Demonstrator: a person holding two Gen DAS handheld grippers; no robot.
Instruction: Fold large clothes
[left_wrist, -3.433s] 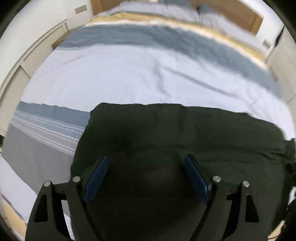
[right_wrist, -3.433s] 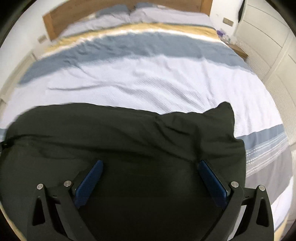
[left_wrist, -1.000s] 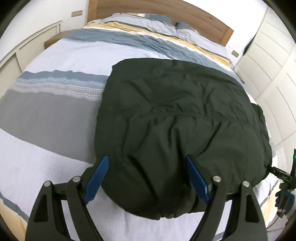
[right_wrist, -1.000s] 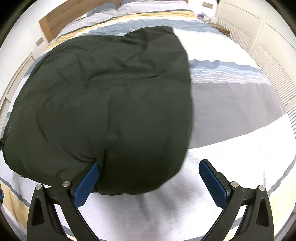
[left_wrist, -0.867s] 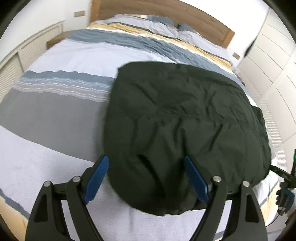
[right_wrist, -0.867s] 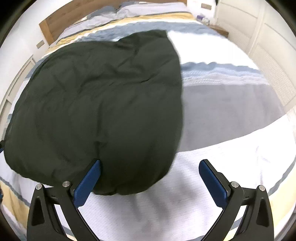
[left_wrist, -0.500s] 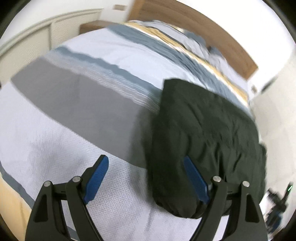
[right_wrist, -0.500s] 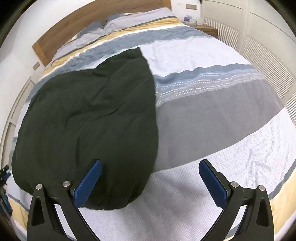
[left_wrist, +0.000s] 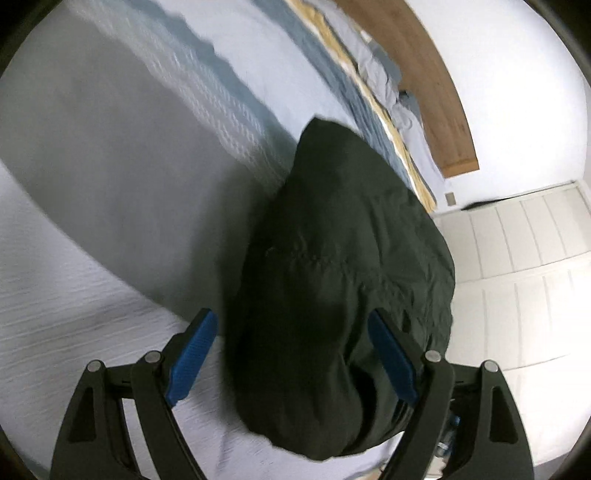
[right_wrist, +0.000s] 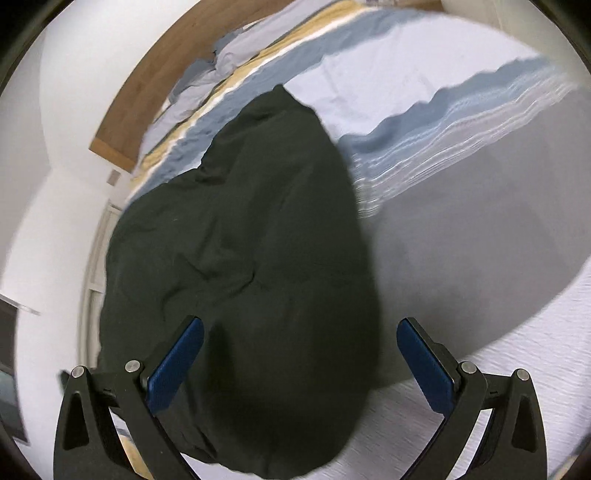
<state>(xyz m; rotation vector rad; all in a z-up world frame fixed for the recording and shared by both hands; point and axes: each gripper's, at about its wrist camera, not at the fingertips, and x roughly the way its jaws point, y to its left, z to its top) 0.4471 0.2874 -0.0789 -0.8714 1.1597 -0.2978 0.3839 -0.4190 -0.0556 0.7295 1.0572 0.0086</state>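
Note:
A large dark green, puffy garment (left_wrist: 343, 273) lies folded in a thick bundle on the striped bed; it also shows in the right wrist view (right_wrist: 251, 266). My left gripper (left_wrist: 295, 354) is open and empty, its blue pads either side of the bundle's near end, above it. My right gripper (right_wrist: 301, 363) is open and empty, over the bundle's near end from the other side. The views are tilted and blurred.
The bed cover (left_wrist: 110, 155) has white, grey, blue and yellow stripes. A wooden headboard (left_wrist: 424, 81) and pillows (right_wrist: 236, 55) are at the far end. White cupboard doors (left_wrist: 517, 258) stand beside the bed.
Both grippers have swung sideways and rolled, so the views tilt. The garment, which filled the views earlier, now lies in a narrower bundle. Both grippers stayed open.

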